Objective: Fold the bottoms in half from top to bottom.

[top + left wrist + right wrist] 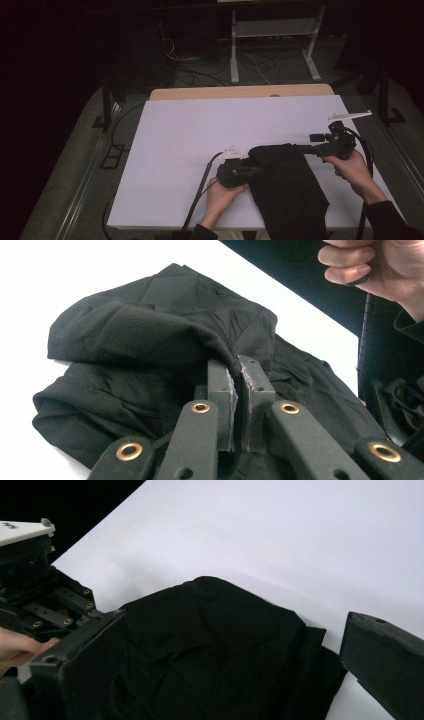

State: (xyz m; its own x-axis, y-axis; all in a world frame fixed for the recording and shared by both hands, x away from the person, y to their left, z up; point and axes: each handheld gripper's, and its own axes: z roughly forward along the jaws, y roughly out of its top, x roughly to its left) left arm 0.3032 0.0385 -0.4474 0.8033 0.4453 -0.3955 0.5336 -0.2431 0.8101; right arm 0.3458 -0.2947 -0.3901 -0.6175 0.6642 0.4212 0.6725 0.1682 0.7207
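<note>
On the white bench (190, 135), the left gripper (239, 390) pinches a black cloth (150, 340), seemingly by a fold; the right gripper (225, 680) has its fingers spread over it.

One black garment (287, 187) is lying on one white table (200, 130), with two hand-held grippers working at it: the left gripper (250, 170) and the right gripper (305, 148). Two hands are showing, a left hand (222, 195) and a right hand (352, 170). One metal stand (272, 35) is standing behind.
</note>
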